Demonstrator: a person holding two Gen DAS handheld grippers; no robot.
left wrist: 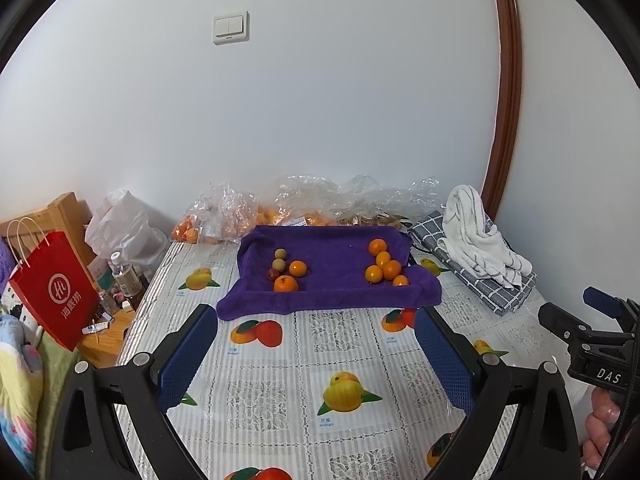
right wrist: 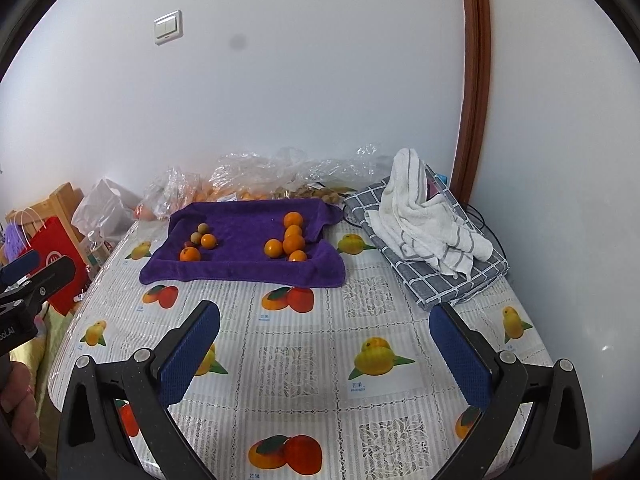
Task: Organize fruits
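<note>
- Your L gripper (left wrist: 316,354) hangs over the table (left wrist: 280,400) w/ both blue pads (left wrist: 186,354) spread wide, nothing between them.
- Your R gripper (right wrist: 326,354) is the same: pads (right wrist: 460,360) far apart, empty, above the fruit-print tablecloth.
- Neither gripper touches any fruit; both sit well short of the purple towel (left wrist: 332,276).
- Purple towel lies toward the far side of the table, edges rolled up a bit, fruit on top in two clusters.
- Left cluster (left wrist: 285,271): two oranges, two pale brownish round fruits, one small dark red fruit, all touching or just beside each other.
- Right cluster (left wrist: 384,266): five oranges bunched together, well apart from the left cluster.
- Behind the towel, vs. the wall: clear plastic bags (left wrist: 256,212) w/ more orange fruit inside; contents of the bags further right too blurry to tell.
- Right of the towel: grey checked cloth (right wrist: 432,272) w/ a crumpled white striped towel (right wrist: 424,216) on it.
- Off the table's left edge: red paper bag (left wrist: 54,288), a bottle (left wrist: 124,272) and a white plastic bag (left wrist: 120,224).
- In L view you see the R gripper at the right edge w/ your hand (left wrist: 600,432) on its handle.
- In R view the L gripper shows at the left edge.
</note>
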